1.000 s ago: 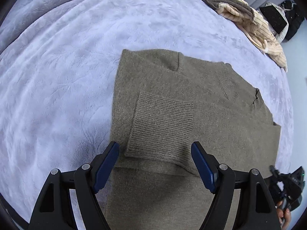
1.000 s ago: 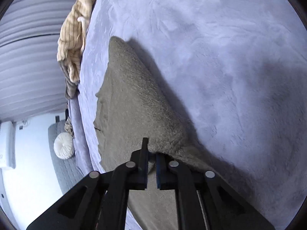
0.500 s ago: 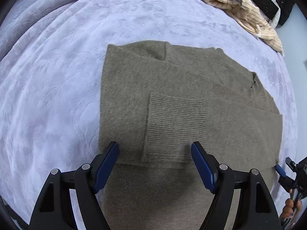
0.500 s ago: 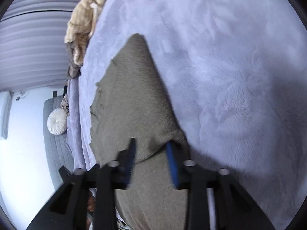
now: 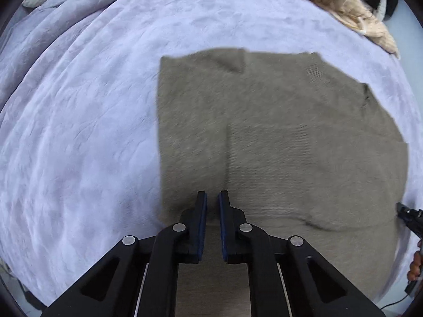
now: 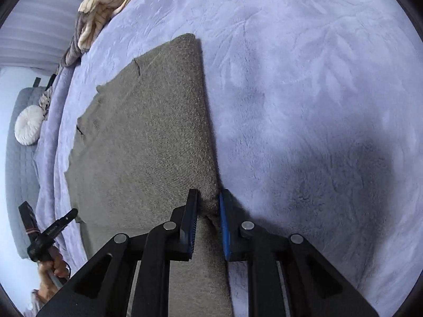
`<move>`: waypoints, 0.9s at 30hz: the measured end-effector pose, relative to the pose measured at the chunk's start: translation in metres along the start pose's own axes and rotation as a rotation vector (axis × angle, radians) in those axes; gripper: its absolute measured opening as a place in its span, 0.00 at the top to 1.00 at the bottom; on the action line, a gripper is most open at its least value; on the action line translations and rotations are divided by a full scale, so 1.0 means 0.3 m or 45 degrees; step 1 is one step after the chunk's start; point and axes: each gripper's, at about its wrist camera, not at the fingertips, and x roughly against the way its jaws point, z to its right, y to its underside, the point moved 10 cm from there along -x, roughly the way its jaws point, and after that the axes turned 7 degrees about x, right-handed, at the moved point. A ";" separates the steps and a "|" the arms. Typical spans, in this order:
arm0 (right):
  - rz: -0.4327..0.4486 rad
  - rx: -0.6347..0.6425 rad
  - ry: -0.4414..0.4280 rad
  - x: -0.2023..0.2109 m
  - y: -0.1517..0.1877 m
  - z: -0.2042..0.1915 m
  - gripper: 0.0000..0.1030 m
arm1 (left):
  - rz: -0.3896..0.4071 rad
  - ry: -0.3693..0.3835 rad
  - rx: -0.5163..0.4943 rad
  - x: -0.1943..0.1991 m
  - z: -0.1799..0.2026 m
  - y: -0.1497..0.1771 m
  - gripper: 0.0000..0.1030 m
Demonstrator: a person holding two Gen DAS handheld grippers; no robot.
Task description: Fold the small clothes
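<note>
The left gripper [image 5: 211,198] is matte black, built of angular linkage arms with triangular cut-outs, joined by round silver pivot pins. Its two fingers carry thin blue pads [image 5: 202,219] on their inner faces (the blue shows as narrow strips along the edges). The right gripper [image 6: 207,199] has the same black frame, the same silver pins, and brighter blue pads [image 6: 224,227], one finely ribbed. In the right wrist view, at the lower left, the person's left hand [image 6: 54,264] shows bare, warm-toned skin, wrapped around a black handle
</note>
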 end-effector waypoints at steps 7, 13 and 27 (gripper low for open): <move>0.040 -0.084 -0.044 0.050 0.017 0.014 0.78 | -0.022 0.015 0.056 0.060 -0.073 0.056 0.89; 0.028 -0.070 0.016 0.115 0.096 -0.024 0.64 | -0.061 -0.038 0.043 0.101 -0.088 0.113 0.62; -0.017 -0.037 0.031 0.162 0.354 -0.111 0.53 | -0.167 -0.032 -0.022 0.143 -0.056 0.322 0.10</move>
